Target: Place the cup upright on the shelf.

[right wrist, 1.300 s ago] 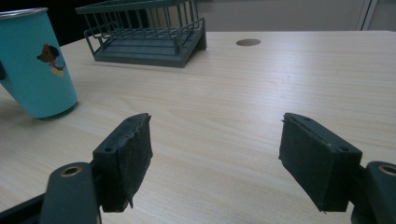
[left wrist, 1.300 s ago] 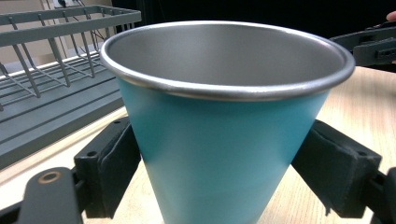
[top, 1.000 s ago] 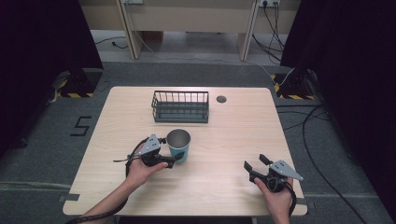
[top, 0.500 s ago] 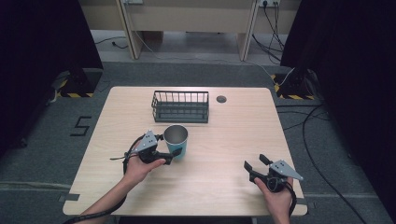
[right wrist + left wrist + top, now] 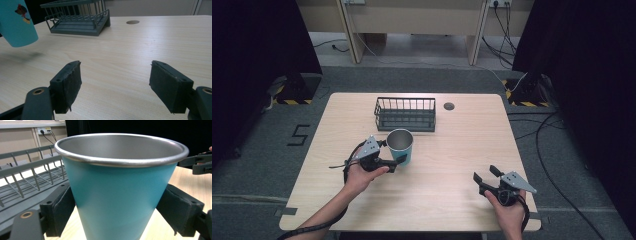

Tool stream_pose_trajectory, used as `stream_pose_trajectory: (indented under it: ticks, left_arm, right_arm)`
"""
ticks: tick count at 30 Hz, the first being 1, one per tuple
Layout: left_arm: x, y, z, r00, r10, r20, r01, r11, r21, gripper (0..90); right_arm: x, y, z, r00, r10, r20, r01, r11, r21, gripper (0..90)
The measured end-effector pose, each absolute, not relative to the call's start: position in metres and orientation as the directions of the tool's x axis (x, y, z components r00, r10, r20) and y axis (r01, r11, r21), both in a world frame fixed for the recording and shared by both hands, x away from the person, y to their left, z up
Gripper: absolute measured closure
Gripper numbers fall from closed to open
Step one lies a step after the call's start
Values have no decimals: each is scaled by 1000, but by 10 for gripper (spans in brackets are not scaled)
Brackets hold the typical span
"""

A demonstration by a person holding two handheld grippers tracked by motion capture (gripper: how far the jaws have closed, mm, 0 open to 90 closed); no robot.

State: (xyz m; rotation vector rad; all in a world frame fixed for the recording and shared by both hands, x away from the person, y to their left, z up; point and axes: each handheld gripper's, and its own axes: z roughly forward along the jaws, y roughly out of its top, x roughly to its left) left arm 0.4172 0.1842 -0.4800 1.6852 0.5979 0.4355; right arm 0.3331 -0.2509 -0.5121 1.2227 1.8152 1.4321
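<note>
On table: light wood table [image 5: 452, 165], wire basket at the back centre, teal cup just in front of it, grippers near the front edge on either side.
Cup: teal cup [image 5: 400, 146] with bare metal inside and a rolled metal rim, upright or close to it. The right gripper view shows it lifted clear of the wood, its shadow on the table beneath, and a small cartoon print on its side [image 5: 23, 11].
Cup place: left of table centre, just in front of the basket, apart from it.
Left gripper: left gripper [image 5: 398, 159] has one pad on each side of the cup's lower wall. In the left gripper view both pads press against the teal wall, so it is clamped on the cup [image 5: 120, 195].
Left hand: left hand [image 5: 362, 176] wraps the gripper body from below, forearm coming in from the bottom edge, cable looping off to the left.
Right gripper: right gripper [image 5: 486, 174] sits near the front right of the table, well apart from the cup. Jaws spread wide, nothing between them, bare wood in the gap.
Right hand: right hand [image 5: 508, 210] at the front edge, holding the gripper.
Basket: dark wire basket [image 5: 405, 114], rectangular, nothing visible inside.
Other: small dark round disc [image 5: 449, 106] in the tabletop, to the right of the basket.
</note>
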Motion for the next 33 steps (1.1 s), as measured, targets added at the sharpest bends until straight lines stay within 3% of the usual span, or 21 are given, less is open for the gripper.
stream_pose_trajectory:
  ticks: [33]
  left_arm:
    - [435, 188, -453, 775, 631, -14, 111, -114, 987, 168]
  right_arm:
    - [333, -252, -512, -456, 879, 138, 335, 26, 942, 263]
